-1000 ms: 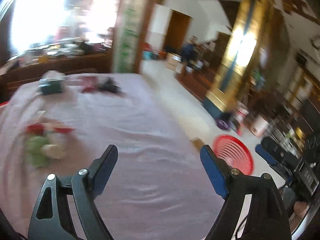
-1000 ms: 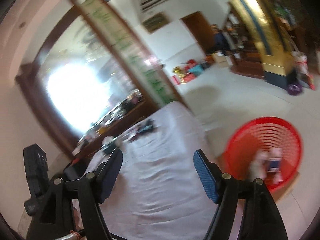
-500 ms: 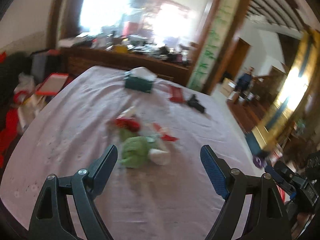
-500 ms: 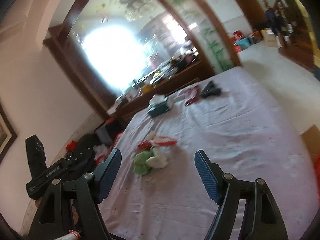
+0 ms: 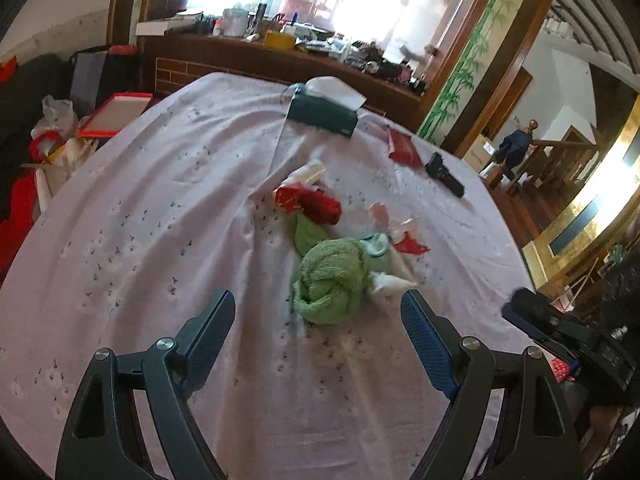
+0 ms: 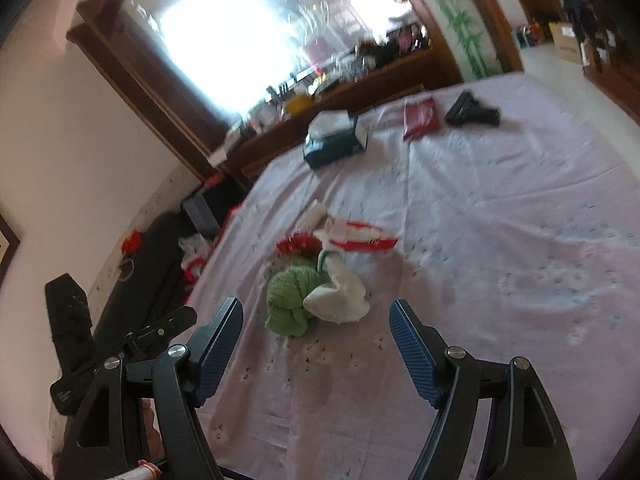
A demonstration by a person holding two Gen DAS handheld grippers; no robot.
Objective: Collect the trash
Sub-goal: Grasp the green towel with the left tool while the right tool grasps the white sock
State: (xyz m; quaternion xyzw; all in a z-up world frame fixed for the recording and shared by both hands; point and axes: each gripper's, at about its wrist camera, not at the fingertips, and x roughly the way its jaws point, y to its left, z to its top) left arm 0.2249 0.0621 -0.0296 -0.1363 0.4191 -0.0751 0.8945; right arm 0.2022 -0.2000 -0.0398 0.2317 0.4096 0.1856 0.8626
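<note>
**Mia:** Left wrist view shows the trash pile [image 5: 340,240] right in front, on the pink tablecloth [image 5: 160,200]. The green cloth ball [image 5: 330,280] is the closest bit, just past the left gripper [image 5: 316,316].

**Ben:** Are its fingers together?

**Mia:** No, wide apart, holding nothing. The right gripper [image 6: 316,322] is the same.

**Ben:** Which one is nearer?

**Mia:** Both look about as near, I think. From the right side, the green ball [image 6: 290,300] and a white wad [image 6: 338,300] sit side by side, straight ahead between the fingers.

**Ben:** And the pile's long way?

**Mia:** It runs away from us, from the green ball up to the red wrapper [image 5: 316,204].

**Ben:** So reach forward and down.
</note>
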